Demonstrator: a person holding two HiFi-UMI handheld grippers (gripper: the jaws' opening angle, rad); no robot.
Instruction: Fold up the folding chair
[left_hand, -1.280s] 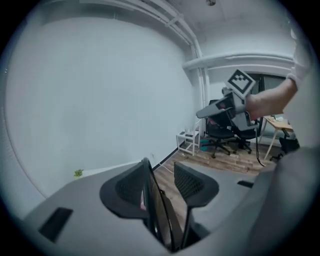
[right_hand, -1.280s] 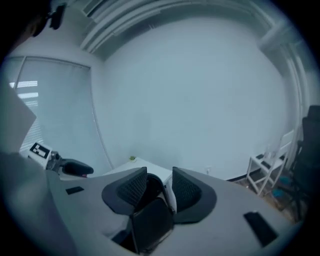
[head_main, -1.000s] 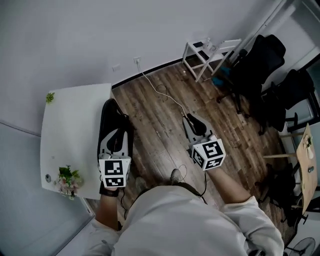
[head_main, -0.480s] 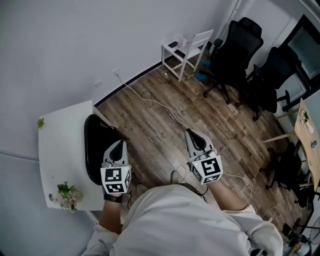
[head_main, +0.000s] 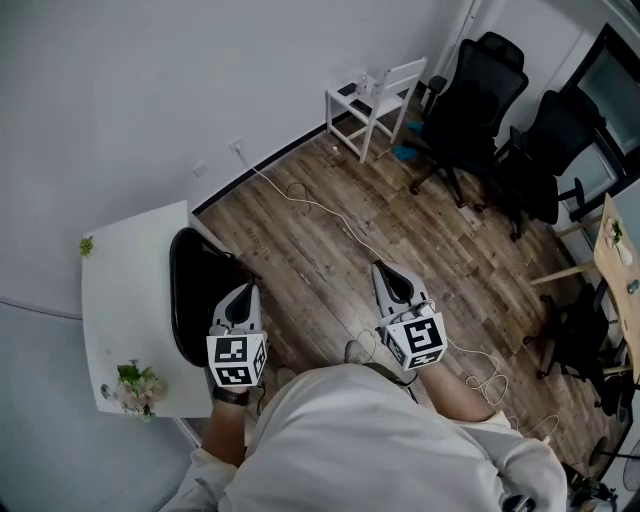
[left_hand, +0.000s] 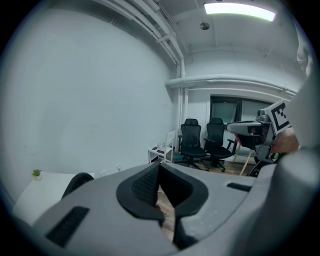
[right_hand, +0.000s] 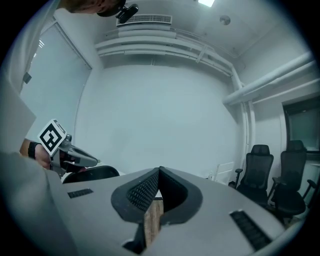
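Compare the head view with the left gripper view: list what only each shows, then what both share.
Only the head view: a white cable trailing across the wood floor, and the flowers on the table's near corner.
Only the left gripper view: the ceiling light, the ceiling pipes, and a straight look at the left tool, jaws shut with nothing between.
Both: the white table, the black chair beside it, the white chair, two black office chairs, and the right tool.

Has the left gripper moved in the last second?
Yes. The left gripper sat over the middle of the black chair; now it is at that chair's right edge, farther from the white table.
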